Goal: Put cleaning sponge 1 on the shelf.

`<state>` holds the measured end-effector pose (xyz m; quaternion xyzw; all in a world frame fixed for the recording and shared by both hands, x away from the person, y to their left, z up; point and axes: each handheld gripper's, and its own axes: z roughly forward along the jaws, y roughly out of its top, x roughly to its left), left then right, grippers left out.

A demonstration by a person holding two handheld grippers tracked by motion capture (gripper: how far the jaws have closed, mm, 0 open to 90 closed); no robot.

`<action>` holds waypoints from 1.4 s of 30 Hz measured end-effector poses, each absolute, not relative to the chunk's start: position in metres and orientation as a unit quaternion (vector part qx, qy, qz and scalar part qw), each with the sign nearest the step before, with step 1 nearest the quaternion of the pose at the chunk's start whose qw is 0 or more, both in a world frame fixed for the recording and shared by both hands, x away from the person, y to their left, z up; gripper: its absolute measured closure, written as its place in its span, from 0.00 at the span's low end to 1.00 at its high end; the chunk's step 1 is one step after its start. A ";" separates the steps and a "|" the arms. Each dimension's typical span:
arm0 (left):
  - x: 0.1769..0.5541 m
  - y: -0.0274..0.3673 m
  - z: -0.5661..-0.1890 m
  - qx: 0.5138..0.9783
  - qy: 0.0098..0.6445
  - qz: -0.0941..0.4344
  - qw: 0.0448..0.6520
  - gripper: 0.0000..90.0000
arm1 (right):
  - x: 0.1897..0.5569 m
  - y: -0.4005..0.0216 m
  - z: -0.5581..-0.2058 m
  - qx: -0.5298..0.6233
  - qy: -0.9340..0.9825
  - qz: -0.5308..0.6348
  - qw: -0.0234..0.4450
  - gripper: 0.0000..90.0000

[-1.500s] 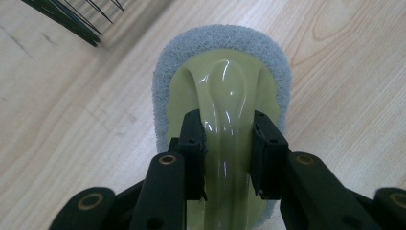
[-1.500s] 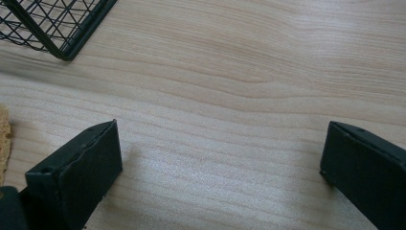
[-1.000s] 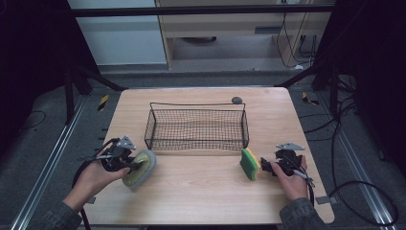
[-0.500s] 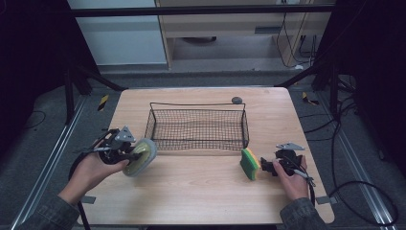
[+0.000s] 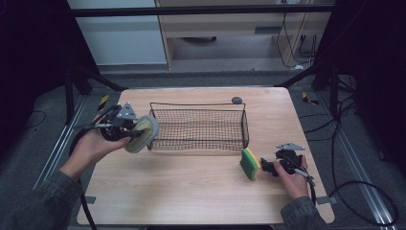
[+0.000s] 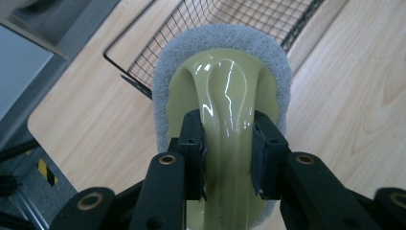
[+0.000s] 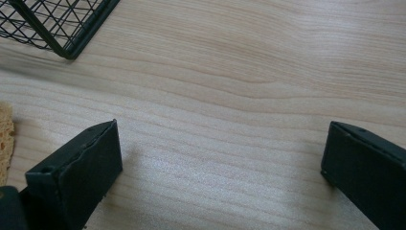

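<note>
Lift is the change: a second ago the left tongs [image 5: 130, 130] held the handled scrubber [image 5: 142, 134] low over the table [image 5: 191, 191], at the near left corner of the wire basket [image 5: 198, 125]; now tongs and scrubber sit higher, tight against the basket's left end wall, roughly level with its rim. In the left gripper view the jaws are clamped on the scrubber's glossy yellow-green handle [image 6: 229, 124], with the grey pad's edge just beyond and the basket's open mesh ahead. My reading is that the scrubber is being carried up to clear the rim, so a drop inside the basket looks close. Right of the basket, near its near right corner, the right tongs [image 5: 268, 166] have not moved; their jaws stand wide apart, gripping nothing, beside the yellow-green sponge [image 5: 250, 164].
</note>
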<state>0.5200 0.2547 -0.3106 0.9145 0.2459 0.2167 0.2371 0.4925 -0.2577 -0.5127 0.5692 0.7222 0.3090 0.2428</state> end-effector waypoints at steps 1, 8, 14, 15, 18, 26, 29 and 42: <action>0.523 0.254 -0.309 0.914 0.243 0.217 0.239 0.77 | 0.493 -0.258 -0.513 0.567 0.723 0.310 0.244 0.01; 0.546 0.249 -0.298 0.919 0.213 0.215 0.254 0.77 | 0.494 -0.258 -0.513 0.561 0.728 0.312 0.241 0.01; 0.560 0.245 -0.290 0.920 0.195 0.221 0.259 0.77 | 0.493 -0.258 -0.513 0.559 0.729 0.311 0.243 0.01; 0.563 0.243 -0.289 0.921 0.187 0.226 0.257 0.77 | 0.493 -0.258 -0.513 0.558 0.730 0.310 0.243 0.01; 0.568 0.239 -0.286 0.919 0.179 0.244 0.254 0.77 | 0.493 -0.258 -0.513 0.555 0.732 0.312 0.242 0.01; 0.573 0.230 -0.286 0.915 0.179 0.272 0.238 0.77 | 0.490 -0.259 -0.513 0.548 0.737 0.317 0.235 0.01; 0.574 0.229 -0.286 0.917 0.177 0.271 0.235 0.77 | 0.490 -0.259 -0.513 0.548 0.738 0.317 0.236 0.01; 0.589 0.208 -0.282 0.927 0.137 0.279 0.209 0.77 | 0.490 -0.259 -0.513 0.549 0.737 0.316 0.235 0.01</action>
